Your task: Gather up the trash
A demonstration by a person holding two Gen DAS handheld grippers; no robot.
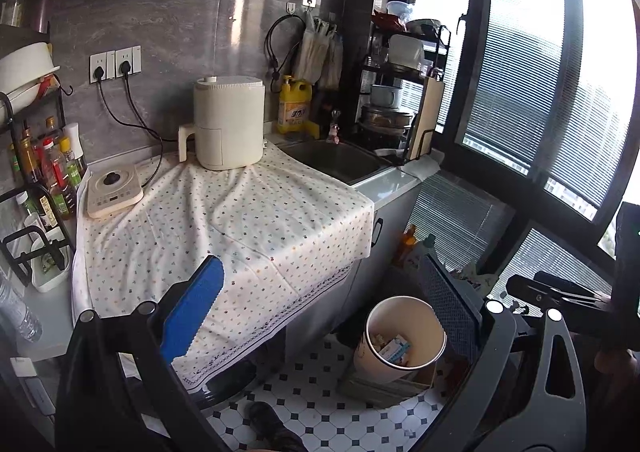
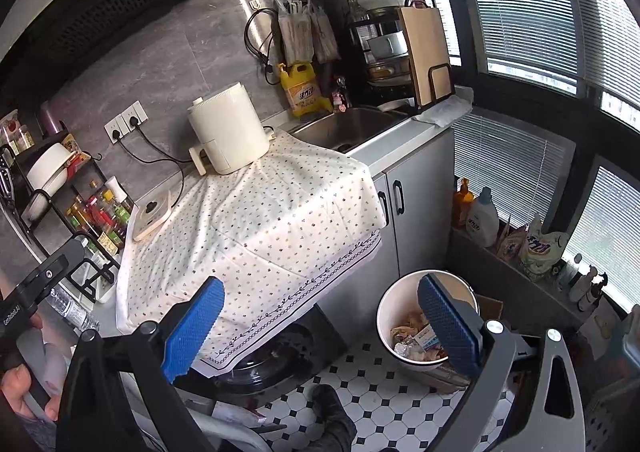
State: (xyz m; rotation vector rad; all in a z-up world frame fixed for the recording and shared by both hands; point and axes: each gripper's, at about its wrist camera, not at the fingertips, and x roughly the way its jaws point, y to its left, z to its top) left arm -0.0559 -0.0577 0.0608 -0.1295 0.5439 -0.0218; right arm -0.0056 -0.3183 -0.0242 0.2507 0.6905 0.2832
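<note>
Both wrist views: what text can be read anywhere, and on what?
None reads for sure.
Yellow jug: Chinese label, too blurred.
White bottle: label blurred.
Green pouch: purple print, unreadable.
Left gripper handle: small white lettering, too small.
Sauce bottles: labels too small.
Bin carton: print blurred.

The left gripper (image 1: 324, 316) hangs with its blue pads wide apart and nothing between them, above the front edge of a counter draped in a dotted cloth (image 1: 224, 219). Below, on the tiled floor (image 1: 320, 404), stands a white bin (image 1: 400, 344) holding scraps of paper (one looks like a small blue-and-white box). On the cloth stand a cream air fryer (image 1: 228, 123) and a small induction hob (image 1: 114, 189).
</note>
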